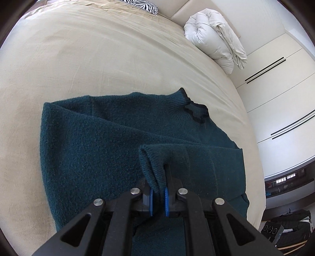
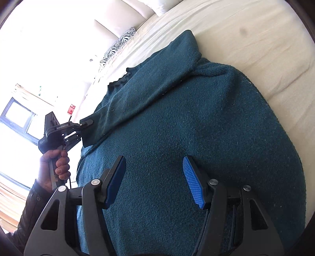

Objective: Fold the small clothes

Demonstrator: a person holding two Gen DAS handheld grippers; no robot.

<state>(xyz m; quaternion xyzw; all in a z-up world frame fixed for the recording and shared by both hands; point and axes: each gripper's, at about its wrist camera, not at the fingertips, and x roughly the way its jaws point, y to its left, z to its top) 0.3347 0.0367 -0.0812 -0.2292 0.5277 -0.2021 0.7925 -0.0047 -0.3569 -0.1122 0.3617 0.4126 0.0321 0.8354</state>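
A dark teal knit sweater [image 1: 102, 141] lies spread on a beige bed [image 1: 88, 59]; it also fills the right wrist view [image 2: 187, 128]. Its dark collar [image 1: 196, 111] points to the far right. My left gripper [image 1: 158, 195] is shut on the sleeve cuff [image 1: 155, 163] and holds it over the sweater's body. From the right wrist view the left gripper [image 2: 87, 124] pinches the sleeve end [image 2: 92, 132] at the sweater's left side. My right gripper [image 2: 154, 177] is open and empty, its blue pads [image 2: 194, 185] just above the sweater's body.
A folded white duvet [image 1: 214, 37] lies at the bed's far right corner. A zebra-print pillow [image 1: 143, 6] sits at the head of the bed. White wardrobe doors [image 1: 275, 94] stand to the right. Dark bags lie on the floor [image 1: 291, 222].
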